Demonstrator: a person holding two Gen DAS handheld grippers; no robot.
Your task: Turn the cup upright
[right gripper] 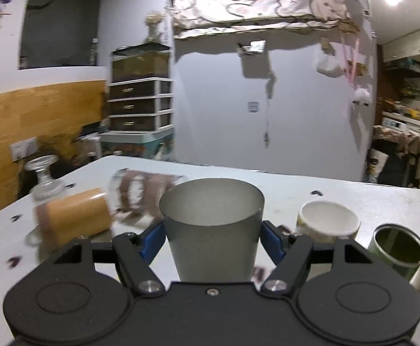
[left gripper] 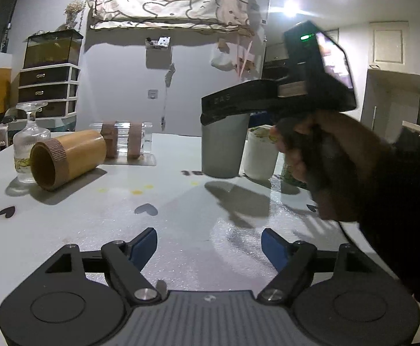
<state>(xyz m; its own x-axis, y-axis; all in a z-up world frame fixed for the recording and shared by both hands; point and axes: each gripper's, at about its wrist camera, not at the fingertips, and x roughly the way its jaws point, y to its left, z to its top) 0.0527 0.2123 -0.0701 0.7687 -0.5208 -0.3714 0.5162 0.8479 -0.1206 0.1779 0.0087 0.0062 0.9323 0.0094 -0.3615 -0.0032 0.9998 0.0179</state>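
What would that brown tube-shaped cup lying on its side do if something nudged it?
The brown cup would probably roll: it lies on its round side on the smooth table. It looks stiff, wood or bamboo, so likely wouldn't dent. Rolling left, it might knock the glass bottle right beside it.

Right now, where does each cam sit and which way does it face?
Left wrist: on the left gripper, open over the white table, facing the far wall; sees the right gripper from the side, held in the person's right hand, around the grey cup.
Right wrist: on the right gripper, facing the same wall; its blue fingers flank the upright grey cup.
Shared: grey cup, wooden cup lying on its side, white cup, upside-down glass.
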